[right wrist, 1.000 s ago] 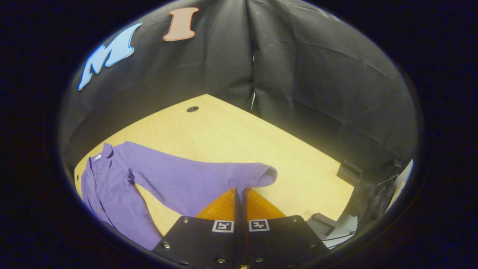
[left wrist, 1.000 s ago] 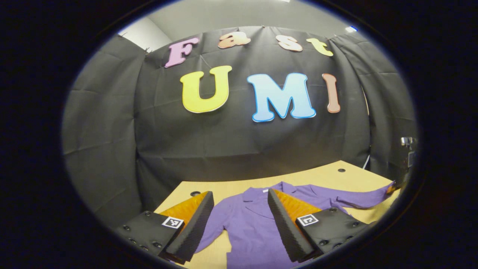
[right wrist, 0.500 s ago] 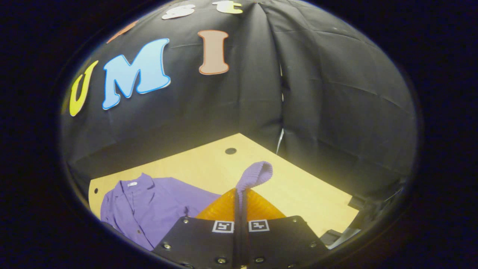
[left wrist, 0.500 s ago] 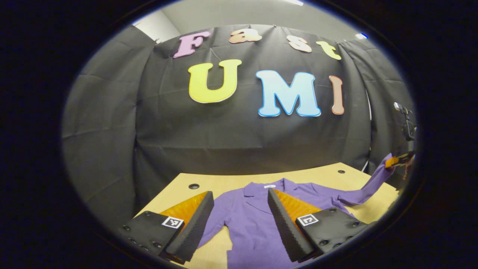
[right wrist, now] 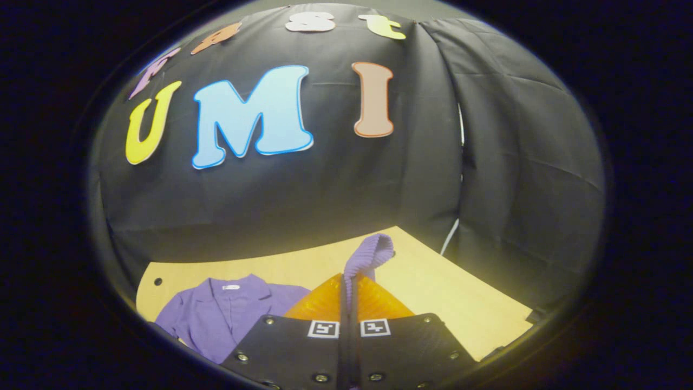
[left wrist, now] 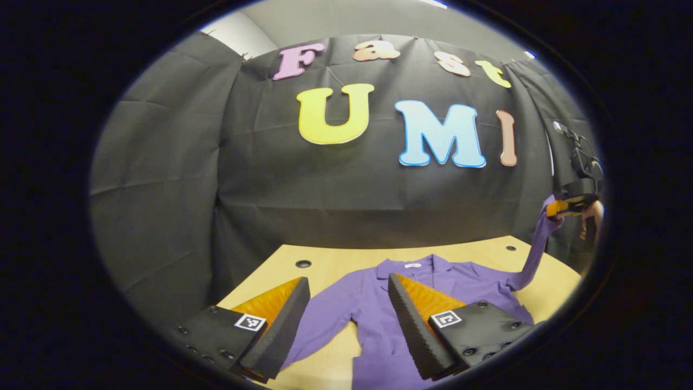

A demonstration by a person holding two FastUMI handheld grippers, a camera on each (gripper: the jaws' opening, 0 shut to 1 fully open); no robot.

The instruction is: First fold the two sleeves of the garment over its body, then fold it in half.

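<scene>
The right gripper (right wrist: 349, 281), pinching the sleeve (right wrist: 368, 254) by its cuff, has risen higher above the table (right wrist: 444, 292) than a second ago. The left gripper (left wrist: 346, 303) stays spread over the purple garment (left wrist: 379, 292) lying on that table.

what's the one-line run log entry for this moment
step: sleeve fold | right gripper: shut on sleeve, lifted off table | left gripper: open above garment | other sleeve: flat
</scene>
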